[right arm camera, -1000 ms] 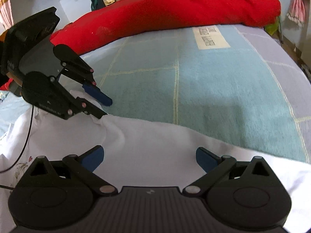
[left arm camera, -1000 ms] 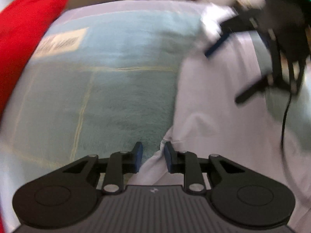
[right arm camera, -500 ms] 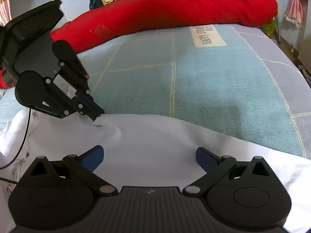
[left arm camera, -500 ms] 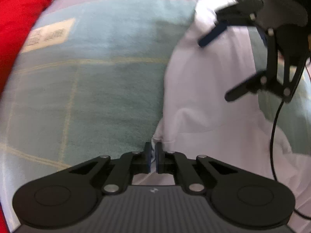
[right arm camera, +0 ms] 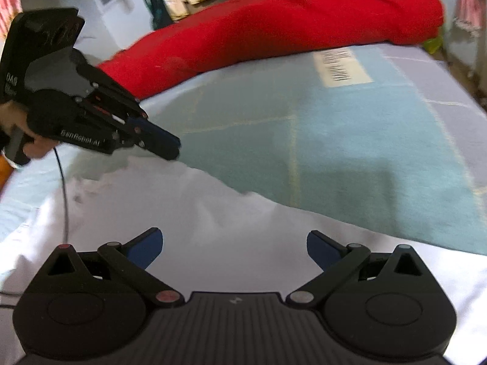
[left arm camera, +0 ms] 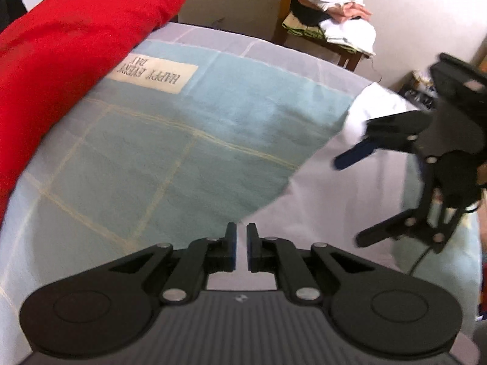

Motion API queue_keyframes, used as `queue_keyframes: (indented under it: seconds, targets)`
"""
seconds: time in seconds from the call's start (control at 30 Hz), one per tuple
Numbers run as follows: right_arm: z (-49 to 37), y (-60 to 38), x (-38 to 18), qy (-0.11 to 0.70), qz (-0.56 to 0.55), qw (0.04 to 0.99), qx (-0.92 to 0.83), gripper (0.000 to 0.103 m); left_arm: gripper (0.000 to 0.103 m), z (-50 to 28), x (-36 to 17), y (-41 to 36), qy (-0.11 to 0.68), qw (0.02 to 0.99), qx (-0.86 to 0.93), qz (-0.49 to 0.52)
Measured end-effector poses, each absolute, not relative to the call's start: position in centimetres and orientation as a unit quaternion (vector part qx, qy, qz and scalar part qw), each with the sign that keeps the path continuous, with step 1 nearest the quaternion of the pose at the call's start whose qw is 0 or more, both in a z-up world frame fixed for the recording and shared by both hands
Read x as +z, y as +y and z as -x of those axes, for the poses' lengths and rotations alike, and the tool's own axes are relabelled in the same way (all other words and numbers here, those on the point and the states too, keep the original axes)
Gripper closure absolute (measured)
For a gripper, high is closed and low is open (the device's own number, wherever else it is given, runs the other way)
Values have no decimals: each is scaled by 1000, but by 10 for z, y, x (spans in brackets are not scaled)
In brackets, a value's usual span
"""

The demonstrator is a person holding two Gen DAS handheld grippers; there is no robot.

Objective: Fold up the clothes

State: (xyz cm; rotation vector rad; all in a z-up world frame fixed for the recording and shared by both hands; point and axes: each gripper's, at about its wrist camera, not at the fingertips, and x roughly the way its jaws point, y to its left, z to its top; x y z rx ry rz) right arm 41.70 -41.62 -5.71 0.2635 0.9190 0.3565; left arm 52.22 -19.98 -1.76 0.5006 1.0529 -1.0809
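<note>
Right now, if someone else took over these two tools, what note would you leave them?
Left hand-held gripper: jaws narrow and opening, just above the edge of the white garment, nothing between them.
Right hand-held gripper: wide open, hovering over the garment, holding nothing.
Garment: spread on the blue blanket, near the red quilt.
Done: no fold visible. Left: all the folding.

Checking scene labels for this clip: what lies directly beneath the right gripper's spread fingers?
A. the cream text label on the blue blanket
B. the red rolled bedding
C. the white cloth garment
C: in the right wrist view the white cloth garment spreads under the right gripper, while the red rolled bedding lies along the bed's far edge.
</note>
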Motion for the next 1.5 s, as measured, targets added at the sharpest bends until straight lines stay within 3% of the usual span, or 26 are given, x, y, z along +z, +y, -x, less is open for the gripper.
queue_keyframes:
  seconds: [0.1,0.17,0.3,0.33,0.43,0.63,0.83,1.07,1.2,1.3,1.5]
  targets:
    - [-426,-404,-62,443,-124,864,203,0,85,-518,-35,-188,508,688,-471,-218]
    - [-434,-394,-72,455,-117,857,212,0,85,-522,-53,-183,515,702,-439,-223]
    - [-452,-381,-88,445,-68,873,187,0,85,-549,-73,-181,501,748,-404,-162]
    - [-456,-379,-89,441,-52,879,176,0,80,-551,-70,-182,490,763,-393,-155]
    - [-467,-377,-84,437,-37,888,143,0,81,-547,-58,-182,468,788,-365,-164]
    - [-443,-379,-52,429,-56,889,151,0,72,-503,-29,-149,465,789,-360,-179]
    - [-415,-340,-64,461,-63,864,191,0,64,-442,-21,-107,487,792,-326,-171]
    - [-444,-344,-86,453,-48,883,113,0,58,-411,-66,-71,537,797,-237,-146]
    - [-435,-355,-62,444,-84,887,92,0,60,-403,-50,-56,530,814,-214,-99]
    - [-410,-342,-46,449,-86,882,111,0,55,-384,-37,-49,527,817,-220,-75]
    - [-359,-284,-44,478,-47,860,171,0,52,-343,-37,-50,523,822,-203,-98]
